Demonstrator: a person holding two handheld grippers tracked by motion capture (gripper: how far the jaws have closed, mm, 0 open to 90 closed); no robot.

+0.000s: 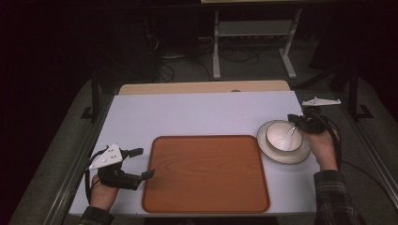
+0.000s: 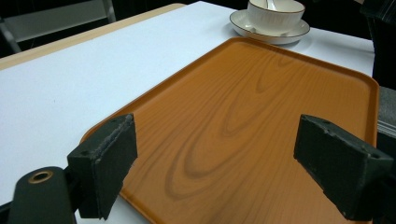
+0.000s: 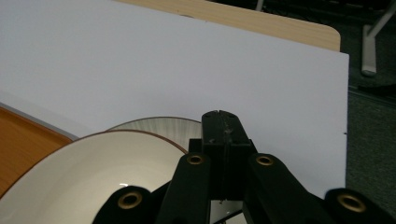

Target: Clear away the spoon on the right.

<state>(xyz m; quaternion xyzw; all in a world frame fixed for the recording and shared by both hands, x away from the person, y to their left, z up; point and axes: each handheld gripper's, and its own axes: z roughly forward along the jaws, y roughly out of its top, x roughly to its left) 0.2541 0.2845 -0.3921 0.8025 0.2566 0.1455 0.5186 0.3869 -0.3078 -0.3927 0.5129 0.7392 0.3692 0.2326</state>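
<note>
A brown wood-grain tray lies in the middle of the white table. Right of it, a white bowl stands on a saucer, and a spoon rests inside the bowl. My right gripper hovers at the bowl's far right rim. Its jaws are pressed flush together in the right gripper view, above the bowl and saucer. The spoon's handle points toward them; no grip on it shows. My left gripper is open at the tray's left edge, jaws wide over the tray.
Bare white table surface stretches behind the tray, with a wooden strip along the far edge. The table's right edge runs close behind my right hand. A metal stand and cables sit on the floor beyond.
</note>
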